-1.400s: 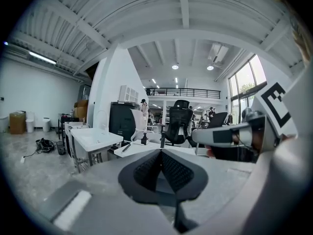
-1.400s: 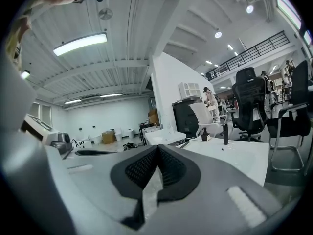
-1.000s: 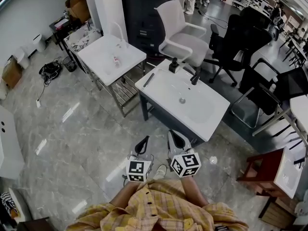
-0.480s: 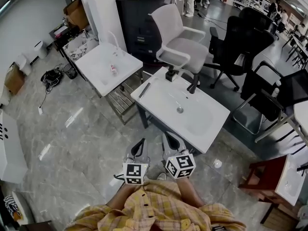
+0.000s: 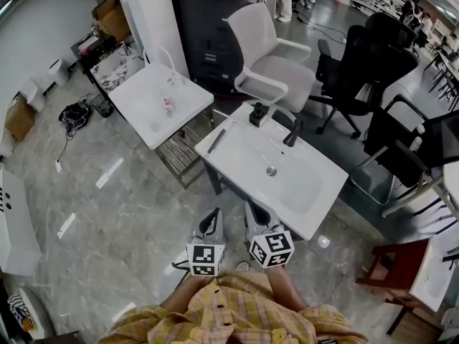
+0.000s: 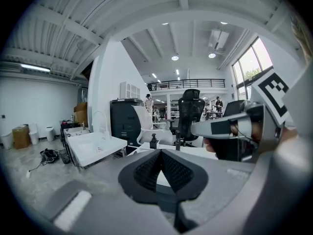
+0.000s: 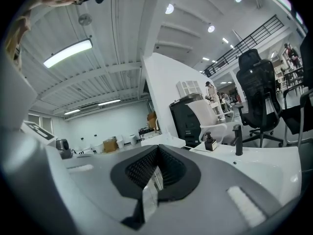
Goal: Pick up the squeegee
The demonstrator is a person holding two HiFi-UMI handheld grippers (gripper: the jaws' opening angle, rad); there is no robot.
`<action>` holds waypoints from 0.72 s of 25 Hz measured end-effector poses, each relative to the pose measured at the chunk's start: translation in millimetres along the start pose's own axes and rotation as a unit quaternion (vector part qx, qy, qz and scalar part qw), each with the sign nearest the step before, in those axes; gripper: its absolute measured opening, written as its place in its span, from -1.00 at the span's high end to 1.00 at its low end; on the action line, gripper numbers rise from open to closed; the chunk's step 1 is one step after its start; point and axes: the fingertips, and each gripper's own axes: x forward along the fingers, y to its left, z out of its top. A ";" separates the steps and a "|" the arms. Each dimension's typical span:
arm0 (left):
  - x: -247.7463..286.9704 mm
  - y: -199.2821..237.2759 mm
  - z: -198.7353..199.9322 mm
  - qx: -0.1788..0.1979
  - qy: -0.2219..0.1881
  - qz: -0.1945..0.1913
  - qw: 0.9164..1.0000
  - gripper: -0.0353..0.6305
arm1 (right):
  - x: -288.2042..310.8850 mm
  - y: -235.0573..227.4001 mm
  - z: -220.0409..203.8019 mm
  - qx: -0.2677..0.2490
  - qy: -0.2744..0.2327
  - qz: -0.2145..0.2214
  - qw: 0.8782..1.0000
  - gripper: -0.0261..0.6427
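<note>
Approach step: your left claw (image 5: 211, 223) and right claw (image 5: 257, 215) are both closed and empty, short of the sink (image 5: 314, 196). The squeegee (image 5: 215, 142) lies on its left rim. Next, move closer, open one claw, and line it up on the handle.

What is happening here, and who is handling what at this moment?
A person stands in front of a white sink with a gripper in each hand. The left gripper and the right gripper are both shut and empty, held short of the sink's near edge. The squeegee lies untouched on the sink's far left rim, near the soap dispenser and the black faucet.
</note>
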 end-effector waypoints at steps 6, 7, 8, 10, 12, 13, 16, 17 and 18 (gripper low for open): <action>48.5 32.9 2.3 -0.014 0.003 -0.001 1.000 0.89 | 48.2 -19.3 -0.2 -0.001 0.013 -0.007 1.000 0.95; 59.0 38.7 3.7 -0.015 0.003 -0.004 1.000 0.89 | 58.5 -22.8 0.6 -0.002 0.015 -0.008 1.000 0.95; 70.3 45.3 7.0 -0.017 0.003 -0.007 1.000 0.89 | 69.7 -26.5 2.6 -0.004 0.015 -0.009 1.000 0.95; 94.5 59.8 18.3 -0.022 -0.001 -0.015 1.000 0.89 | 93.8 -35.5 11.4 -0.006 0.012 -0.014 1.000 0.95; 118.8 75.4 28.4 -0.020 -0.002 -0.027 0.999 0.90 | 119.5 -44.6 23.0 -0.005 0.006 -0.023 1.000 0.95; 130.4 83.7 33.7 -0.016 -0.002 -0.032 0.999 0.89 | 132.7 -48.7 28.9 -0.003 0.003 -0.027 1.000 0.95; 163.4 109.2 49.8 -0.003 0.000 -0.049 0.999 0.90 | 171.1 -58.8 44.3 0.001 -0.003 -0.040 0.999 0.95; 174.4 117.4 53.5 -0.002 0.002 -0.054 0.999 0.89 | 183.4 -62.3 47.7 0.002 -0.003 -0.046 0.999 0.95; 185.4 125.2 56.2 -0.002 0.003 -0.060 0.998 0.90 | 195.0 -66.2 49.8 0.003 -0.001 -0.053 0.999 0.95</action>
